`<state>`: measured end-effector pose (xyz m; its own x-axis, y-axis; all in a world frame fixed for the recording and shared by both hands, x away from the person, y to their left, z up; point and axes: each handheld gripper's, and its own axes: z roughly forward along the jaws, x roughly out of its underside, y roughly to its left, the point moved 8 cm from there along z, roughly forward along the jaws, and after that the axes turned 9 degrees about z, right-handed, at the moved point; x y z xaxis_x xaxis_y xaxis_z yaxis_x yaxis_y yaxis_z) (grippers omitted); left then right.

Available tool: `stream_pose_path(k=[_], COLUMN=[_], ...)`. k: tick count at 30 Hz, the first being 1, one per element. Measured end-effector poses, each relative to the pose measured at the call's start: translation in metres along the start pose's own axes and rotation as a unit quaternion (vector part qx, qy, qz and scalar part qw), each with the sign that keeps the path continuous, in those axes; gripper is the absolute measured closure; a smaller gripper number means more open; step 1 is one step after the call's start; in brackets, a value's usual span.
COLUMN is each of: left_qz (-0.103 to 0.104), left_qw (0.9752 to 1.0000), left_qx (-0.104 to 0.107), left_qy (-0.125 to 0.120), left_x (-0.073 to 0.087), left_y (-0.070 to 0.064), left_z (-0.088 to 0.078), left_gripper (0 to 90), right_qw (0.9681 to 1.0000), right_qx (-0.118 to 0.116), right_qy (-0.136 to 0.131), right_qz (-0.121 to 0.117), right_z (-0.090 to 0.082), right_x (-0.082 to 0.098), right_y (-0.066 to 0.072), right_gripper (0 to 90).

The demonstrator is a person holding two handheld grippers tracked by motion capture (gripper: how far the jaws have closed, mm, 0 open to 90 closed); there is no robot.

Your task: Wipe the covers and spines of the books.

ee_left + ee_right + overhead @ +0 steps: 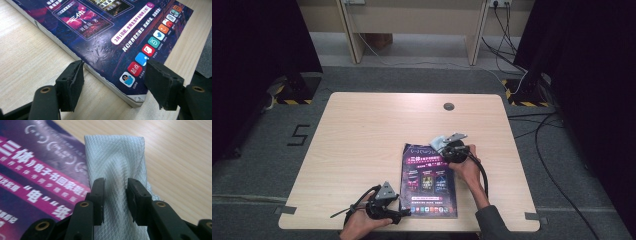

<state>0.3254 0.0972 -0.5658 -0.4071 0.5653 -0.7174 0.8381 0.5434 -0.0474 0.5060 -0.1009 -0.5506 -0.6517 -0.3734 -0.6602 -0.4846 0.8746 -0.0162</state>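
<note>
A purple magazine (429, 180) with pink lettering lies flat on the wooden table (362, 130), near the front edge. My left gripper (404, 214) sits at the magazine's near left corner. In the left gripper view its jaws stand open (115, 80) on either side of that corner of the magazine (100, 37), the pads clear of it. A white woven cloth (439, 141) lies at the magazine's far right corner. My right gripper (444, 145) points at it. In the right gripper view its jaws (115, 192) pinch a raised fold of the cloth (115, 155), beside the magazine (30, 182).
A round cable hole (449, 106) sits near the table's far edge. The left and far parts of the tabletop are bare wood. Cables trail on the grey floor (532, 125) to the right, and a white desk frame (412, 20) stands beyond the table.
</note>
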Motion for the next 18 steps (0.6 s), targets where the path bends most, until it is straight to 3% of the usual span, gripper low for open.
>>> stream_pose_path(k=[2, 5, 9, 12, 15, 18], left_qz=[0.0, 0.0, 0.001, 0.003, 0.001, 0.001], left_qw=[1.0, 1.0, 1.0, 1.0, 1.0, 1.0], left_qx=[0.0, 0.0, -0.001, 0.0, -0.001, -0.001], left_qy=[0.0, 0.0, 0.0, 0.0, -0.001, -0.001], left_x=[0.0, 0.0, 0.0, 0.0, 0.0, 0.0], left_y=[0.0, 0.0, 0.0, 0.0, 0.0, 0.0], left_z=[0.0, 0.0, 0.0, 0.0, 0.0, 0.0], left_gripper=[31.2, 31.2, 30.7, 30.4, 30.4, 30.4], right_qw=[0.9998, 0.9999, 0.9994, 0.9971, 0.9952, 0.9952], right_qx=[-0.004, 0.011, -0.035, -0.073, -0.087, -0.086], right_qy=[-0.001, 0.002, 0.003, 0.001, 0.002, 0.005], right_qz=[0.022, 0.007, -0.002, -0.023, -0.047, -0.045], right_z=[0.0, 0.0, 0.002, 0.004, 0.005, 0.005], right_x=[0.001, 0.0, -0.001, -0.003, -0.004, -0.005], right_y=[-0.003, 0.002, 0.027, 0.052, 0.07, 0.069], right_gripper=[67.2, 67.7, 65.7, 64.3, 64.1, 58.4])
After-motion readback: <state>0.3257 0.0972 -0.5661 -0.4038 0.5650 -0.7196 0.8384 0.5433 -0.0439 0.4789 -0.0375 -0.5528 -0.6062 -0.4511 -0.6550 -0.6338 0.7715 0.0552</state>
